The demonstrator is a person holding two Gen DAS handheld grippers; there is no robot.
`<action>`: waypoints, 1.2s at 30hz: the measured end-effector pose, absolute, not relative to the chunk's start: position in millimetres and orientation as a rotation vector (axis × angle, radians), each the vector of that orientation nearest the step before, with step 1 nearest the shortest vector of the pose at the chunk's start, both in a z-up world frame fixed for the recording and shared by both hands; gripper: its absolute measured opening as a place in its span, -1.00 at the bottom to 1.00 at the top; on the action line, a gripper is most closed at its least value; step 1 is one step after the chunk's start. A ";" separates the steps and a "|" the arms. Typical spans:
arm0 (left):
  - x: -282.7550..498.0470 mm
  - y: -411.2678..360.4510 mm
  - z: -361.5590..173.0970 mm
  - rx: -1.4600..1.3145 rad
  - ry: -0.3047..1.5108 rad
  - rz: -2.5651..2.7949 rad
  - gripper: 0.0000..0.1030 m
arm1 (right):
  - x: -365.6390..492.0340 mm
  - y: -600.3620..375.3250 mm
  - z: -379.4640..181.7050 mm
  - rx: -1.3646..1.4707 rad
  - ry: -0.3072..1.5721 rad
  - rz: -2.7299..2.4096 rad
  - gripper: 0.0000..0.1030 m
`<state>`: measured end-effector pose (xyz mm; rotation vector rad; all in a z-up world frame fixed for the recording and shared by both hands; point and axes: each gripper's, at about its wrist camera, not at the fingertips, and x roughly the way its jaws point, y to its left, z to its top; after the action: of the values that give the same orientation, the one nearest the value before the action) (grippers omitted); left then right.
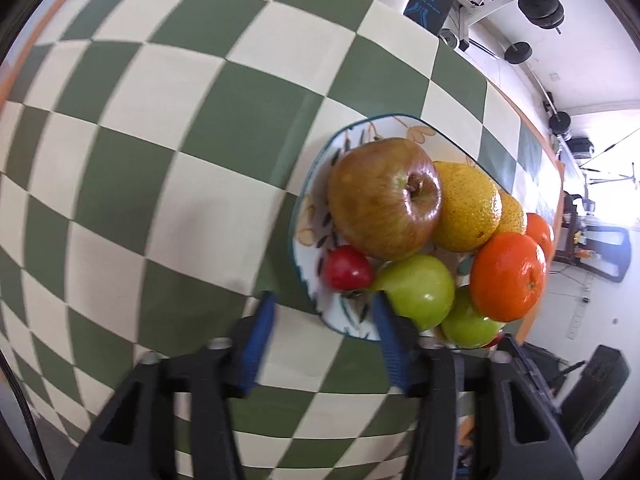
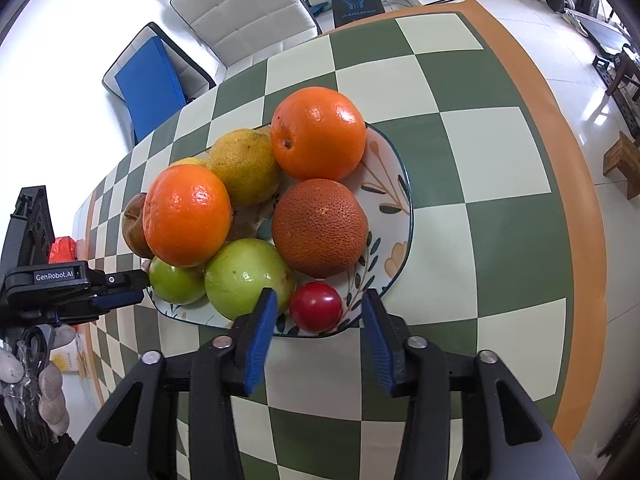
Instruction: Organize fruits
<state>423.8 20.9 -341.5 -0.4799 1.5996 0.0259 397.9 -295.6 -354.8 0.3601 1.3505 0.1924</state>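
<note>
A patterned plate (image 2: 394, 216) on the checkered table holds a pile of fruit: two oranges (image 2: 318, 133), a yellow-green citrus (image 2: 245, 170), a rough brown-orange fruit (image 2: 319, 227), two green apples (image 2: 244, 278), a brownish apple (image 1: 384, 198) and a small red fruit (image 2: 315, 306). My right gripper (image 2: 318, 300) is open, its fingers on either side of the small red fruit at the plate's near rim. My left gripper (image 1: 324, 308) is open and empty at the plate's edge (image 1: 308, 216), next to the small red fruit (image 1: 346, 268) and a green apple (image 1: 418, 290).
The green and cream checkered table (image 2: 480, 152) has an orange border. A white chair (image 2: 244, 12) and a blue pad (image 2: 152, 80) stand beyond its far edge. Gym weights (image 1: 540, 4) lie on the floor. The left gripper's body (image 2: 60, 280) shows at the plate's left.
</note>
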 end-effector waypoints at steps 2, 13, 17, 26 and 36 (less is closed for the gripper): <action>416.8 18.4 -331.5 -0.413 1.569 0.058 0.44 | 397.4 -297.2 -351.8 0.363 1.346 0.189 0.22; 366.8 -3.9 -287.0 -0.115 1.427 0.116 0.91 | 367.7 -292.4 -305.6 0.132 1.288 0.065 0.88; 354.7 -13.3 -268.2 -0.099 1.381 0.096 0.91 | 350.8 -281.3 -285.6 0.068 1.268 0.045 0.92; 333.6 -32.7 -221.6 -0.031 1.279 0.065 0.91 | 322.4 -274.3 -233.8 0.053 1.191 0.000 0.94; 287.5 -41.7 -156.3 -0.044 1.183 0.029 0.91 | 283.0 -277.2 -166.7 0.066 1.106 -0.013 0.94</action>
<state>287.5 -41.7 -156.3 -0.0437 1.1830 0.0287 283.0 -277.2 -166.7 0.0658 1.1062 -0.0134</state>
